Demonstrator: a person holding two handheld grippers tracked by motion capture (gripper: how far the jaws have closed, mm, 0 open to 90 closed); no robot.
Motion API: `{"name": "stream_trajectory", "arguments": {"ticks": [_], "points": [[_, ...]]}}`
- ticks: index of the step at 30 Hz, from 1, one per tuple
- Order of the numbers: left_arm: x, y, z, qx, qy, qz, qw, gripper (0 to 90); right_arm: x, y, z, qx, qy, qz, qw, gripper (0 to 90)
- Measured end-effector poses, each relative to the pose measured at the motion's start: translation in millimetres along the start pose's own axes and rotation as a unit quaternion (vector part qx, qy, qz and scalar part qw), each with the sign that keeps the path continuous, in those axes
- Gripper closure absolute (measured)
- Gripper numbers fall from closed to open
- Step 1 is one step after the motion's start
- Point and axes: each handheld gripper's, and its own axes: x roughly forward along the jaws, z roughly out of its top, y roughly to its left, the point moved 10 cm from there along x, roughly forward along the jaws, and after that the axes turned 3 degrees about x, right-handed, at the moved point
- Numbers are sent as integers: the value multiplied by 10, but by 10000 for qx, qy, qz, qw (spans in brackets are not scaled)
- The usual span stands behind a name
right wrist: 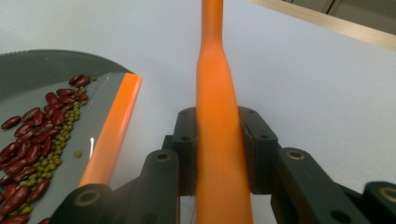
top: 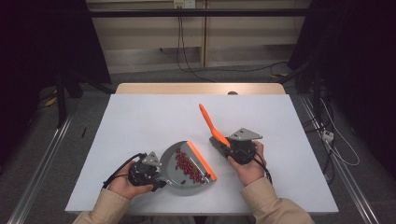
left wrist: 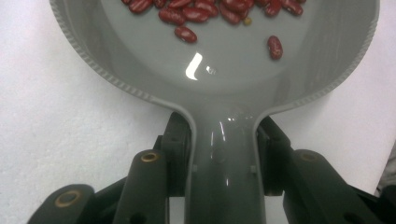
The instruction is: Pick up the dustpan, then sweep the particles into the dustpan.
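At the near left of a white table, the left gripper has its jaws closed tight on the handle of a grey dustpan, which fans out ahead of the jaws and lies flat on the tabletop. Red kidney beans and small green beans lie in the pan, heaped toward its orange front lip, with bare table to the left of the jaws and beyond the pan. Just right of that lip, the right gripper has its jaws clamped shut on an orange brush handle, which rises between them and slants up and away over open tabletop. The table's right half is bare to its edge. A wooden strip borders the far side; behind it are a grey floor, trailing cables and dark surroundings.
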Motion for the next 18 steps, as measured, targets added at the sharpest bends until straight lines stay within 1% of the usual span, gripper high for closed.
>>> {"name": "stream_trajectory", "arguments": {"ticks": [2, 3, 4, 5, 6, 8, 9, 11, 12, 15, 16, 17, 18], "points": [[3, 41, 2, 30, -61, 57, 10000, 633, -13, 5, -5, -26, 37, -53, 10000, 713], [9, 43, 8, -19, -126, 42, 9999, 634, -15, 16, -5, -11, 10, -15, 10000, 713], [9, 50, 18, -58, -205, 69, 9997, 634, -15, 22, -6, 53, -62, 1, 10000, 713], [9, 56, 20, -54, -261, 60, 9996, 634, -17, 22, -9, 115, -117, 1, 9999, 713], [9, 58, 13, -33, -244, 58, 9997, 634, -16, 21, -11, 161, -182, 19, 9997, 713], [14, 60, 17, -30, -286, 95, 9995, 634, -18, 24, -9, 241, -265, 43, 9993, 714], [14, 69, 23, -29, -315, 165, 9994, 634, -14, 31, -10, 265, -277, 69, 9992, 714], [19, 74, 23, -64, -326, 190, 9993, 634, -13, 55, 0, 295, -353, 90, 9989, 714], [20, 74, 27, -111, -350, 185, 9992, 634, -14, 72, 5, 350, -387, 105, 9986, 714], [27, 85, 39, -149, -351, 218, 9990, 634, 3, 138, 26, 313, -467, 124, 9983, 714], [30, 88, 50, -188, -369, 232, 9989, 634, 10, 162, 30, 338, -475, 143, 9982, 714], [34, 95, 51, -211, -334, 278, 9988, 633, 21, 193, 37, 354, -530, 153, 9979, 714], [41, 92, 58, -225, -356, 237, 9988, 634, 37, 236, 39, 366, -549, 173, 9977, 714]]}}
